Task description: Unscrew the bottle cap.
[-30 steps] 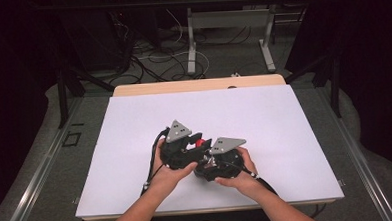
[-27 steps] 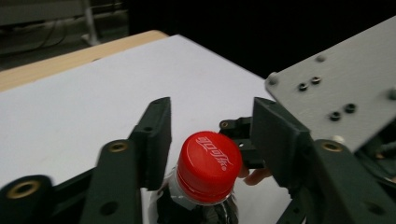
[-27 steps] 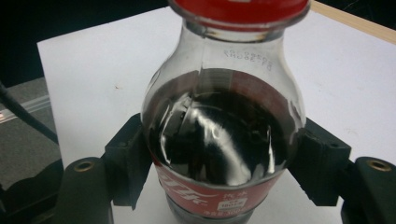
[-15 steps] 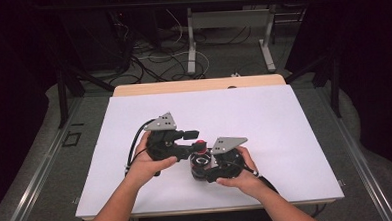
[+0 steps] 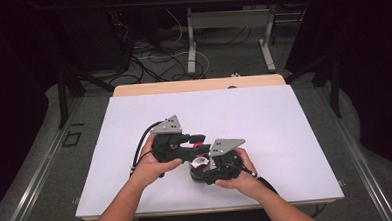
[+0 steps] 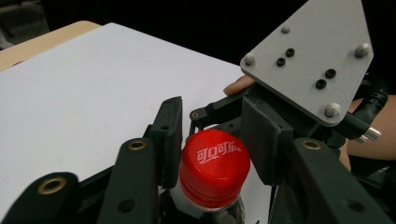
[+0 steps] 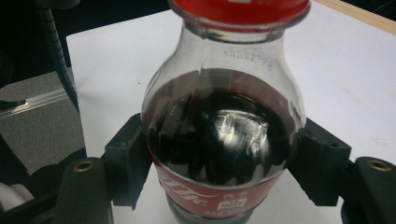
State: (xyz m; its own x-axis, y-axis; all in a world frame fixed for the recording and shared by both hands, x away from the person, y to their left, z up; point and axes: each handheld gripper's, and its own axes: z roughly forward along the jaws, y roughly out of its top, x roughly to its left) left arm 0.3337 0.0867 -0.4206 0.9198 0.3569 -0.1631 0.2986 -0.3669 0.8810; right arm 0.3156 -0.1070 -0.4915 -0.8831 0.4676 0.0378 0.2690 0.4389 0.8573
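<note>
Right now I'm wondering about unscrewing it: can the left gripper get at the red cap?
Probably yes. The left gripper already has its jaws on either side of the red cap, having just been closing, with nothing between pads and cap. The right gripper clamps the bottle lower down, out of the way.

Bottle [image 7: 219, 140] base cut off at 6 o'clock in right gripper view, cap [image 6: 213, 165] cropped at 12. High view: bottle mostly hidden under grippers and hands. Cap lettering too blurred to read.
</note>
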